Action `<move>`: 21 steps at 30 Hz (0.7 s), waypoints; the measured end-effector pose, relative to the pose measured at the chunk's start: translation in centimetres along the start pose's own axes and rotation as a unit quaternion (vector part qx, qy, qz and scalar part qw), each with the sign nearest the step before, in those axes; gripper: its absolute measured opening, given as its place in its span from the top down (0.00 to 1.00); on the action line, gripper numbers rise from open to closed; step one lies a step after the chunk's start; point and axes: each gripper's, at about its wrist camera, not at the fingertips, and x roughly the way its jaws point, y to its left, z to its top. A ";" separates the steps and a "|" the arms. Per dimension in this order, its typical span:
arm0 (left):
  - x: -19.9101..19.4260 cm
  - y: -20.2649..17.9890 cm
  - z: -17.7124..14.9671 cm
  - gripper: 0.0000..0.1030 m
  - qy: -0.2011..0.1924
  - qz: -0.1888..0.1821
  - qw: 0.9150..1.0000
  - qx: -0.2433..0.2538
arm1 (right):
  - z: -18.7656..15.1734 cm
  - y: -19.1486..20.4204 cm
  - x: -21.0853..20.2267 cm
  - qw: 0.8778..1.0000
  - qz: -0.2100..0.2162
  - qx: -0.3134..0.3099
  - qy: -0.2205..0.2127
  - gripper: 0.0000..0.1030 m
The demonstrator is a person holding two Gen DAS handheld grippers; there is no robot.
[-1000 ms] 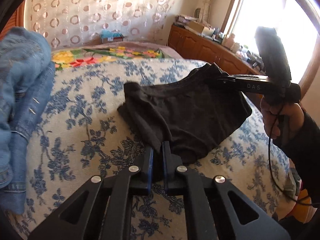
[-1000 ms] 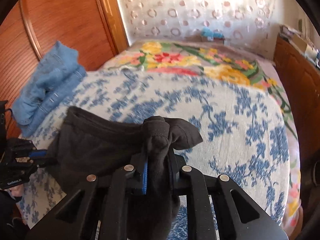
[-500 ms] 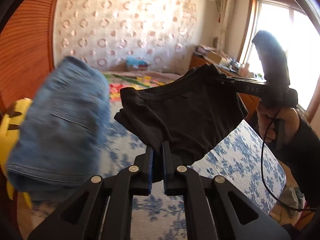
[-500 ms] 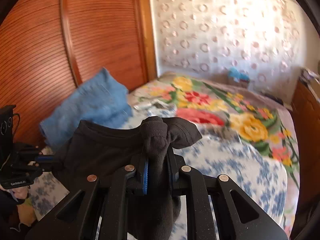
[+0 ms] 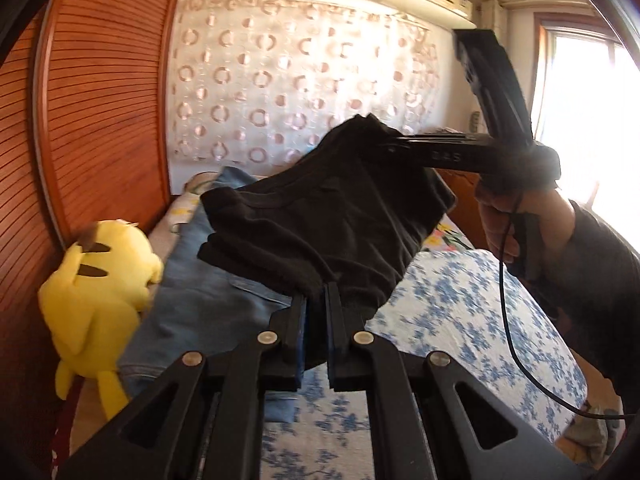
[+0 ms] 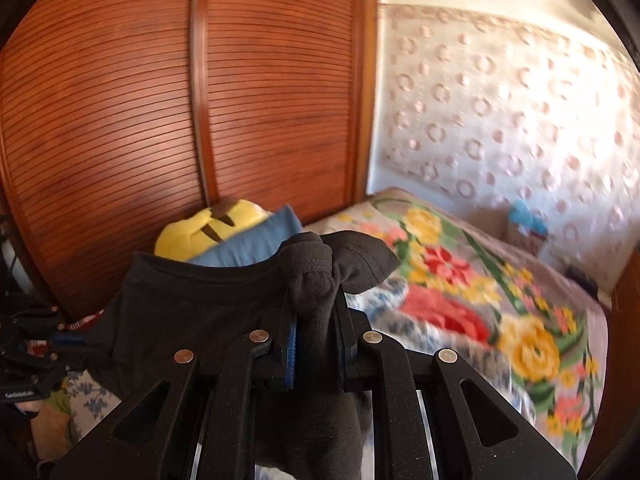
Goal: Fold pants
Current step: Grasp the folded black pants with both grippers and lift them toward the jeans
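The folded black pants [image 5: 328,224] hang in the air between both grippers, above the bed. My left gripper [image 5: 316,300] is shut on their near edge. My right gripper [image 6: 316,304] is shut on a bunched corner of the black pants [image 6: 192,304]. In the left wrist view the right gripper [image 5: 394,144] reaches in from the right and clamps the far corner, with a hand [image 5: 508,224] on its handle. In the right wrist view the left gripper [image 6: 70,338] grips the pants at the far left. Folded blue jeans [image 5: 208,300] lie below the black pants.
A yellow plush toy [image 5: 96,284] sits at the bed's left edge beside the jeans, against a slatted wooden wardrobe [image 6: 200,100]. The bed has a blue-flowered cover [image 5: 472,320] and a bright floral blanket [image 6: 460,288]. A patterned curtain [image 5: 288,92] hangs behind.
Both grippers have lifted the black pants off the bed and carried them left, over the blue jeans. The plush toy and the wardrobe have come into view.
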 end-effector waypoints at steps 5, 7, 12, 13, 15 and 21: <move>1.1 1.6 -0.4 0.96 0.000 0.031 0.999 -0.014 | 2.6 1.8 4.6 0.999 0.032 -0.038 0.002 0.89; 1.5 2.1 -0.7 0.96 0.005 0.036 0.999 -0.019 | 3.1 2.6 6.4 0.998 0.040 -0.050 0.004 0.89; 2.8 3.7 -1.2 0.96 0.021 0.040 0.998 -0.036 | 3.8 3.6 11.2 0.996 0.059 -0.055 0.026 0.89; 3.0 3.9 -1.3 0.96 0.024 0.040 0.998 -0.040 | 3.9 3.7 12.1 0.996 0.063 -0.051 0.031 0.89; 3.5 4.2 -1.8 0.96 0.028 0.044 0.998 -0.046 | 4.0 4.2 13.7 0.995 0.070 -0.054 0.038 0.89; 4.0 5.0 -2.2 0.91 0.053 0.043 0.996 -0.065 | 3.0 4.8 16.1 0.995 0.060 -0.040 0.067 0.70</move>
